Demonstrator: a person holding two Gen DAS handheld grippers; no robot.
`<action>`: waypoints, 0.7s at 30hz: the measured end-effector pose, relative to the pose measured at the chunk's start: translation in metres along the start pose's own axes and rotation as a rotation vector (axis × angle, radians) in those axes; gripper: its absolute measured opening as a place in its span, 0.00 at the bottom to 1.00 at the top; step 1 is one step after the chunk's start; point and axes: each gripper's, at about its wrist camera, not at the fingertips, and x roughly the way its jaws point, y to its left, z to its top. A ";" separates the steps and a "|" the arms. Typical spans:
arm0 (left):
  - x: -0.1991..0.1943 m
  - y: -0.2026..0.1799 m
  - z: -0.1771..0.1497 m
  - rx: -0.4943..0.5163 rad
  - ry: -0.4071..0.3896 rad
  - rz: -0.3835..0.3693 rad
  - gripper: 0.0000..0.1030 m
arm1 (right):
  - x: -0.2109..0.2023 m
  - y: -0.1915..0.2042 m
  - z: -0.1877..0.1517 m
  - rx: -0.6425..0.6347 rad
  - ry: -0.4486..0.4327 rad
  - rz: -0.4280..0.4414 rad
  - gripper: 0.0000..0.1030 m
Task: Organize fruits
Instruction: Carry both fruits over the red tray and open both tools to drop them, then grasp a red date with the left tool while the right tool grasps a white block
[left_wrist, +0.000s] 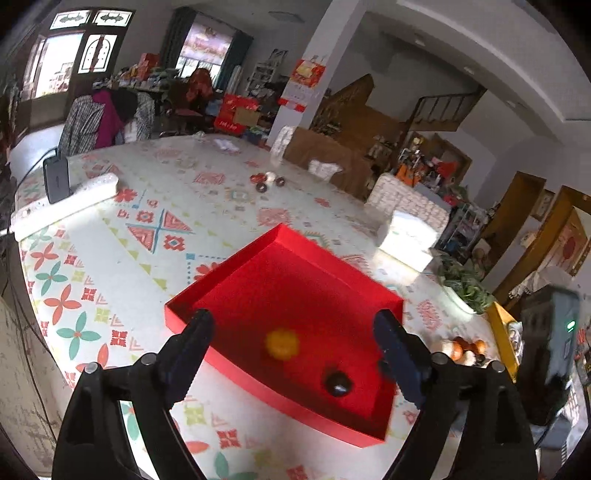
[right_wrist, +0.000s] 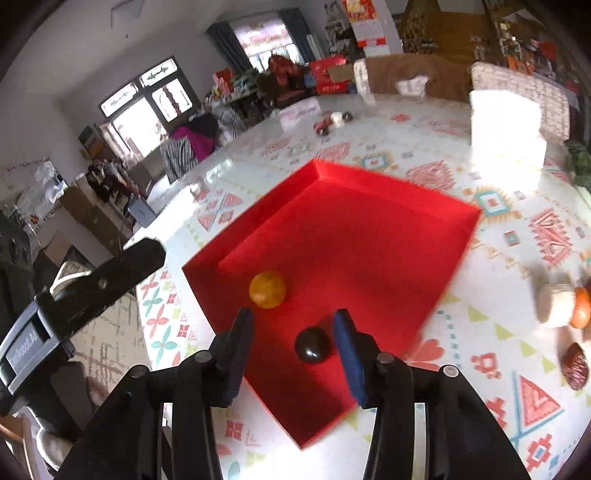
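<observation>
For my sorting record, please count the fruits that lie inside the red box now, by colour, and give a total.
Orange fruit: 1
Dark, nearly black fruit: 1
Total inside the red box: 2
More fruits lie on the table outside the box; they are not counted.

Patterned table (right_wrist: 424, 162) with red tray (right_wrist: 369, 236), white box (right_wrist: 506, 129), perhaps loose fruit (right_wrist: 574, 365).
</observation>
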 end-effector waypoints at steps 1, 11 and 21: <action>-0.005 -0.005 -0.001 0.006 -0.015 -0.002 0.85 | -0.012 -0.001 0.000 -0.005 -0.034 -0.010 0.47; -0.007 -0.078 -0.022 0.144 0.058 -0.117 0.85 | -0.147 -0.081 -0.023 0.025 -0.223 -0.290 0.70; 0.022 -0.114 -0.050 0.198 0.156 -0.179 0.85 | -0.144 -0.181 -0.061 0.217 -0.110 -0.425 0.46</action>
